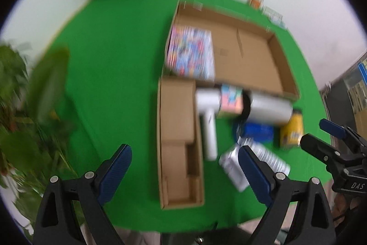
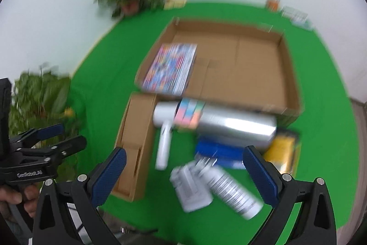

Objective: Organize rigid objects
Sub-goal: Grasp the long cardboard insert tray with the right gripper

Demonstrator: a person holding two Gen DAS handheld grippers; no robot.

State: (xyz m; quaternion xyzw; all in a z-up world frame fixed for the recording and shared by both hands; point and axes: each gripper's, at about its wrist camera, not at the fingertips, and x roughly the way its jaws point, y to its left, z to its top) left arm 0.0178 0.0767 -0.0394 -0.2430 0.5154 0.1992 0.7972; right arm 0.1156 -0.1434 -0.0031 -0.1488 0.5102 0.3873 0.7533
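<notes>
Both sets of fingers spread wide, nothing between them: left gripper (image 1: 184,167) over the near end of the narrow carton (image 1: 180,141), right gripper (image 2: 184,168) above the loose pile. Nearest under the right: a white pack (image 2: 191,187) touching a white printed can (image 2: 234,194). Just beyond, a blue box (image 2: 218,153) and a yellow jar (image 2: 283,153), then a white handled gadget (image 2: 164,141), a pastel box (image 2: 189,116) and a big silver cylinder (image 2: 236,128), all crowded together on the green desk (image 2: 103,88).

Best approach, probably: take the can first, across its narrow width, at mid-length, clear of the pack. Heavy blur here, so labels unreadable.

Narrow carton: looks empty apart from a cardboard insert at its near end. Farther back, the wide shallow carton (image 1: 247,54): one colourful flat box (image 1: 191,52) in its left corner, the rest bare.
</notes>
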